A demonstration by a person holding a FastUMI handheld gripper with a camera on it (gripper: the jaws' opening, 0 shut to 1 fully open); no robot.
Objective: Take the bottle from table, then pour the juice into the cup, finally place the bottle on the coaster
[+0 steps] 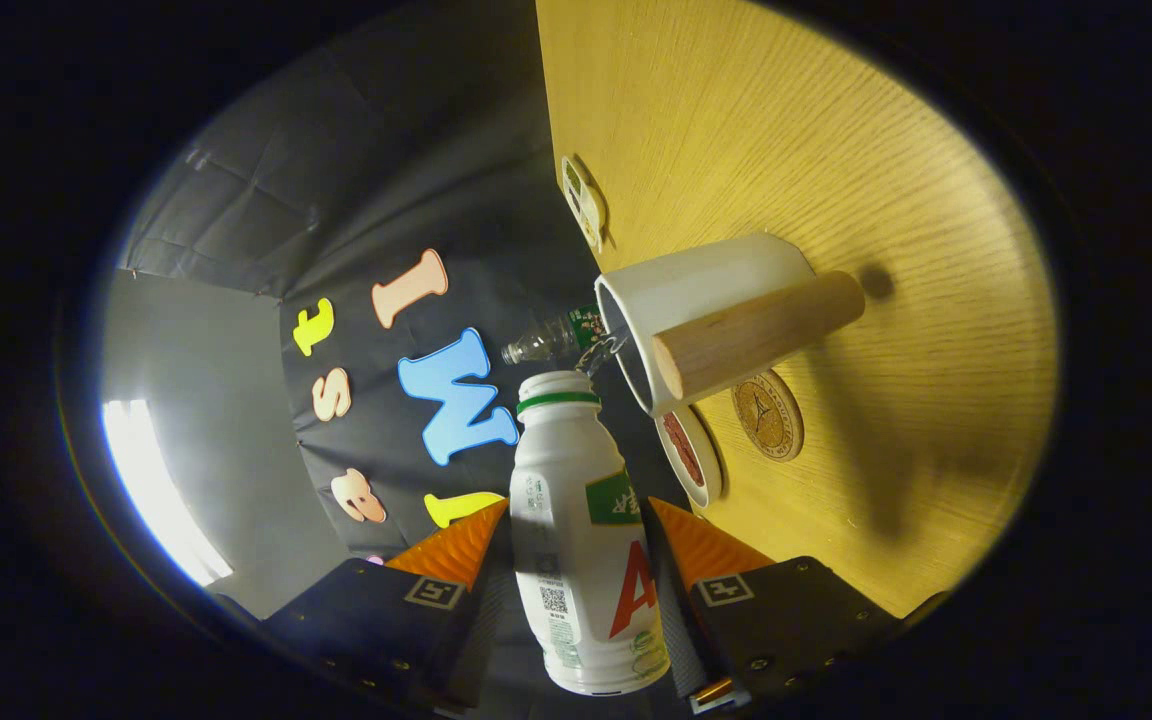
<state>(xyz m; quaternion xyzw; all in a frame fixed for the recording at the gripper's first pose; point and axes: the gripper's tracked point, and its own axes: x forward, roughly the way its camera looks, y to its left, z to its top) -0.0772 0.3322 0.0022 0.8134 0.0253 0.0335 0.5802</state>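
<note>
Clearly the pouring step is underway: the gripper (576, 545) is clamped on the white bottle (581, 540), both fingers pressing its sides, tipped over with its open mouth near the rim of the white cup (706, 290) on the wooden table (886, 180). Next, I judge, comes righting it and reaching the round coaster (768, 414) just beside the cup

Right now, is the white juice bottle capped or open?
Open: the white plastic juice bottle, held between the claw's fingers, shows a bare mouth above its green neck ring, aimed at the white cup.
</note>
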